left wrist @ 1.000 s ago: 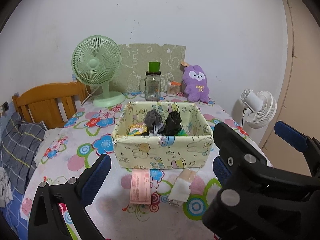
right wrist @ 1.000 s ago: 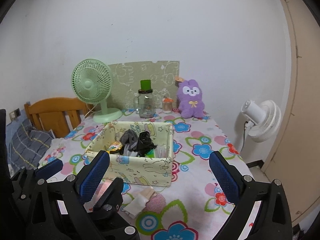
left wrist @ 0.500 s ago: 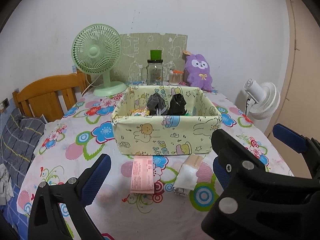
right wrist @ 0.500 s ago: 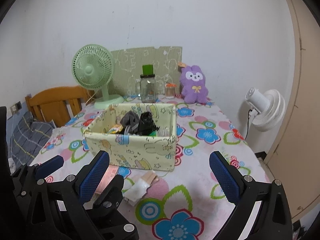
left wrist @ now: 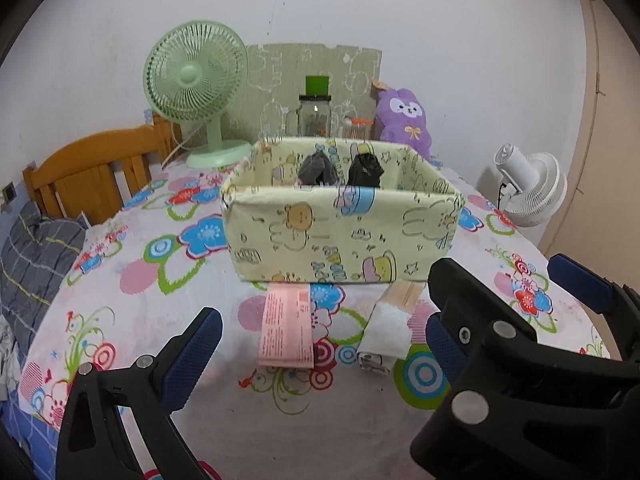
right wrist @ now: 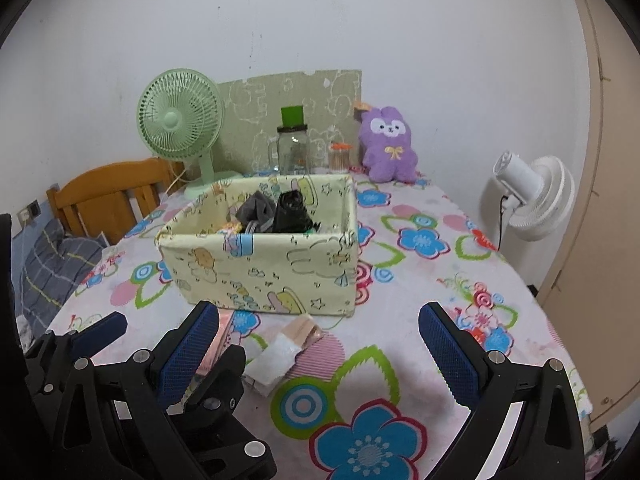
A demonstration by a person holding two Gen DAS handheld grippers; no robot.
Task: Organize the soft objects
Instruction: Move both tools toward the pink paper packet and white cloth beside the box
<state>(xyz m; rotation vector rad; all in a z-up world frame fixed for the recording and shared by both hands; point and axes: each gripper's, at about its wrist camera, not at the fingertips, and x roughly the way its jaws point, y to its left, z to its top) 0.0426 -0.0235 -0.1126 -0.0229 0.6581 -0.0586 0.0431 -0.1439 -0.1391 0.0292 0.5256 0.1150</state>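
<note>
One yellow fabric box (left wrist: 340, 236) printed with rabbits sits mid-counter (left wrist: 132, 312) on a flowered cloth, and two rolled soft items stand inside it: a grey roll (left wrist: 318, 168) and a black roll (left wrist: 365, 169), side by side (something yellow and something green peek beside them in the right wrist view, too hidden to name). Two flat packets lie on the cloth just in front of the box: one pink packet (left wrist: 286, 330) and one white-and-tan packet (left wrist: 390, 326), both partly tucked against the box's near wall.

Compared with a second ago, both cameras sit lower and closer, so the box looms larger and its near wall now hides most of the contents; the packets and the box themselves lie where they were.

The left gripper (left wrist: 316, 350) has its blue-padded fingers (left wrist: 192, 354) spread wide, holding nothing, with the pink packet lying between and beyond them. The right gripper (right wrist: 318, 350) is likewise released and empty; its body crowds the right of the left wrist view, partly in front of the white-and-tan packet.

At the counter's back stand one green fan (left wrist: 198, 92), one glass jar (left wrist: 315, 114) with a green cap, one purple plush rabbit (left wrist: 404, 122). One white fan (left wrist: 528, 188) stands off the right edge, a wooden chair (left wrist: 96, 176) off the left
</note>
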